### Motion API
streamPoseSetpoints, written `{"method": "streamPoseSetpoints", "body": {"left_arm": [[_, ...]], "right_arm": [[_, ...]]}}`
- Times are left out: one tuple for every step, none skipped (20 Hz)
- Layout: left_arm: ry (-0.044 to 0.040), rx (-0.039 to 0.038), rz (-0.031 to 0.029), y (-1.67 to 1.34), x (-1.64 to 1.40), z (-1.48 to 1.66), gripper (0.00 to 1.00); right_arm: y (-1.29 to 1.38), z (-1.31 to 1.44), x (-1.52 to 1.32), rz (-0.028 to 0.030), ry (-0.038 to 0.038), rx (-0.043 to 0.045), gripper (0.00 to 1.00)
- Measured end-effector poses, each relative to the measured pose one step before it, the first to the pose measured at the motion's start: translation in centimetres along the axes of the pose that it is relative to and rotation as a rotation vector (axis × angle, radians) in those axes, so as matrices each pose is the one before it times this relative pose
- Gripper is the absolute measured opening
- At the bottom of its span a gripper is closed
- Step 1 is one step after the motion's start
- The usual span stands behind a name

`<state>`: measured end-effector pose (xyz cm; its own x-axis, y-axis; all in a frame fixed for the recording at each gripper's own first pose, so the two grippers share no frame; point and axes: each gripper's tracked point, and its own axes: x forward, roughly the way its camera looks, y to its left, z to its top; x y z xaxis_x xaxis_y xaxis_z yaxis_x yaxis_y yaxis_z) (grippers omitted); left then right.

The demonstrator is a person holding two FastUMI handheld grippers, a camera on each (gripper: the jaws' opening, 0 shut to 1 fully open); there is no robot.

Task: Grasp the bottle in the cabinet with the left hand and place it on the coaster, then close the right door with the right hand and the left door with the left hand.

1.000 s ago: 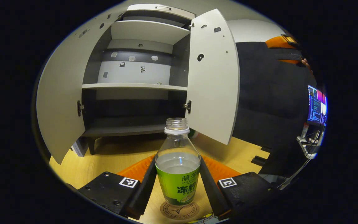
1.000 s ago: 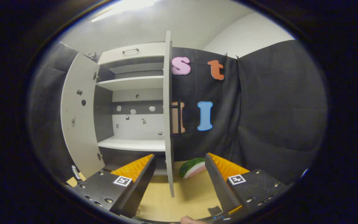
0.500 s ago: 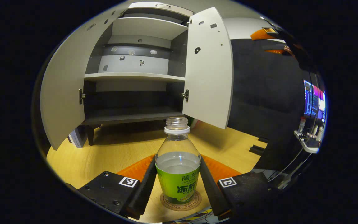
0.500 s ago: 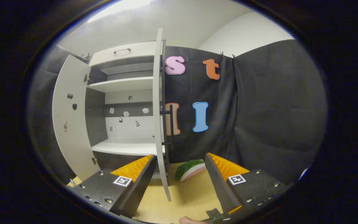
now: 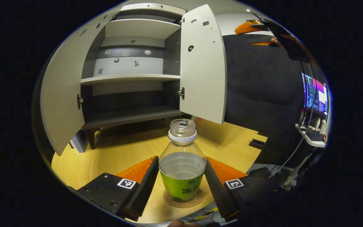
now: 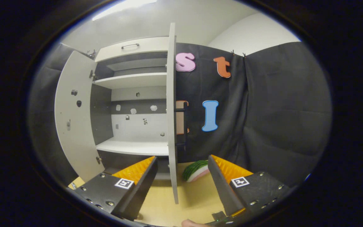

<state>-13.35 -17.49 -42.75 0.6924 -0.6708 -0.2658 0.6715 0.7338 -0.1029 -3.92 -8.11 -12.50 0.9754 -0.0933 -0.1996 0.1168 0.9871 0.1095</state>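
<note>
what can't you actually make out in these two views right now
- Left gripper view: whether the left tongs press the bottle; their fingers flank it, contact unclear.
- Left gripper view: the coaster, its middle covered by the bottle.
- Right gripper view: the right door is seen edge-on, hiding its handle's shape and part of the watermelon slice.
- Left gripper view: the monitor is too small and warped.

A black cloth wall (image 6: 279,110) fills the right of the right gripper view beneath a white ceiling (image 6: 175,19), with a wooden tabletop (image 5: 106,157) low and a lit monitor (image 5: 314,94) at the left gripper view's right edge.
</note>
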Motion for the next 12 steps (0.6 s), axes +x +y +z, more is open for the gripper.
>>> {"method": "streamPoseSetpoints", "body": {"left_arm": [[-0.01426, -0.01208, -0.02007, -0.233, -0.075, 0.651, 0.9], [0.00005, 0.00493, -0.00264, 0.359, 0.02, 0.397, 0.91], [0.00351, 0.00815, 0.00666, 0.466, -0.656, 0.563, 0.98], [-0.00412, 0.00695, 0.01047, 0.493, 0.649, 0.302, 1.0], [-0.00169, 0.00452, 0.00125, 0.245, 0.298, 0.494, 1.0], [0.00793, 0.00745, -0.0002, 0.138, 0.149, 0.177, 0.99], [-0.00452, 0.0083, -0.00235, 0.188, 0.198, 0.844, 0.98], [-0.00583, 0.00724, -0.00579, 0.003, 0.004, 1.001, 0.98], [-0.00967, 0.01172, 0.00059, 0.191, 0.101, 1.303, 0.97], [-0.01587, 0.01623, -0.00626, 0.085, 0.104, 1.474, 0.97], [-0.01813, 0.01831, 0.00062, 0.125, 0.117, 1.769, 0.97], [-0.01124, 0.01437, -0.00398, 0.168, 0.119, 1.458, 0.97]], "right_arm": [[0.191, 0.092, 0.024, 0.00732, 0.00303, 0.0028, 0.96], [0.184, 0.007, -0.029, 0.0029, 0.00178, -0.00037, 0.96], [-0.01, 0.075, 0.002, -0.00203, 0.00156, -0.00281, 0.97], [0.093, 0.13, -0.05, 0.0007, 0.00215, -0.00472, 0.97], [0.051, 0.152, -0.156, 0.00023, 0.00005, -0.00613, 0.97], [-0.135, 0.147, -0.2, -0.00368, -0.00196, -0.00448, 0.97], [-0.076, 0.314, -0.066, -0.00471, -0.0007, -0.00174, 0.97], [-0.058, 0.276, -0.153, -0.00303, -0.00113, 0.00077, 0.94], [-0.09, 0.357, -0.152, -0.00422, -0.00041, -0.00069, 0.97], [-0.195, 0.402, -0.117, -0.00669, -0.00217, -0.00304, 0.95], [-0.381, 0.468, -0.117, -0.00897, -0.00742, 0.00055, 0.97], [-0.38, 0.532, -0.109, -0.00789, -0.00652, 0.00568, 0.97]]}}
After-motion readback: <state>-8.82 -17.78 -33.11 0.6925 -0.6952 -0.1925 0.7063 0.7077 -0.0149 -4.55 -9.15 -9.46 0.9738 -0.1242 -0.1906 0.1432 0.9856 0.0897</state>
